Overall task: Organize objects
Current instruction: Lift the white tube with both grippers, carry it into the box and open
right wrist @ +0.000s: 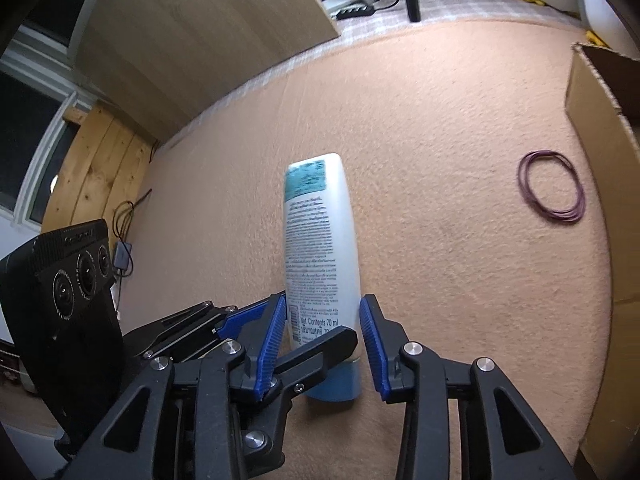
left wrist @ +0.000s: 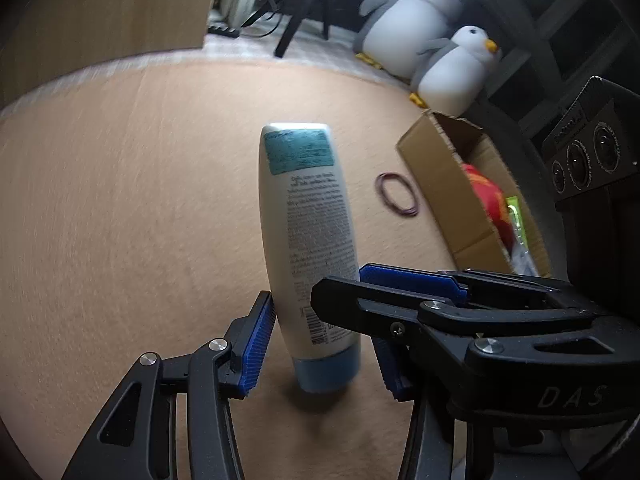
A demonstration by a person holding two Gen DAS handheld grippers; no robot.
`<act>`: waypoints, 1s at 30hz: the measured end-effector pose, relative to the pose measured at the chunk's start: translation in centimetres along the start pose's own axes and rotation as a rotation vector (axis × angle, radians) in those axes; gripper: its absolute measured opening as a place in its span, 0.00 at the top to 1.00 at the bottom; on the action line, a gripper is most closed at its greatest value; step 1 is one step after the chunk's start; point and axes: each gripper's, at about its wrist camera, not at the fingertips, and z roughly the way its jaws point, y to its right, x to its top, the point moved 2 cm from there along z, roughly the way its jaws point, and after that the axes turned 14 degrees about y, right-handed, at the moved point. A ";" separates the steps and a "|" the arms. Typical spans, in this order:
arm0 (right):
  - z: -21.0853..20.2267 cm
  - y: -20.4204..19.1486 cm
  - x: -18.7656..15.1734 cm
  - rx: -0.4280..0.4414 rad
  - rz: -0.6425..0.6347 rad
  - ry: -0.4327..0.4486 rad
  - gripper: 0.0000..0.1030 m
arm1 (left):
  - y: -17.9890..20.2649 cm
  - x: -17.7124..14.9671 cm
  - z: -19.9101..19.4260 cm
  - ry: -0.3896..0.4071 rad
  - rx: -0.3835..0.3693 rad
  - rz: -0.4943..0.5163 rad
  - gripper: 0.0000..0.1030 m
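Open carpet (right wrist: 440, 160) left of box (right wrist: 596, 184)

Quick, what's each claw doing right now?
Left gripper: jaws around the bottle; grip cannot be told.
Right gripper: closed on the bottle.

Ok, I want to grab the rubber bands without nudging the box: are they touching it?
Apart. The right wrist view shows the rubber bands lying flat, with a clear strip of carpet between them and the cardboard box.

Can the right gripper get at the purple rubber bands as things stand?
Probably not right away: the right gripper is closed around the white bottle. The carpet leading to the rubber bands looks clear, so once it lets go, likely yes.
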 end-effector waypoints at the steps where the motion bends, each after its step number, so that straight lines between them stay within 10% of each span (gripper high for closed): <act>1: -0.4 0.2 0.1 -0.001 0.001 0.009 0.66 | 0.5 0.3 0.0 0.005 -0.004 0.006 0.51; 30: -16.2 11.2 4.9 -0.119 0.133 0.304 0.71 | 21.0 5.9 5.2 0.028 -0.188 0.243 0.51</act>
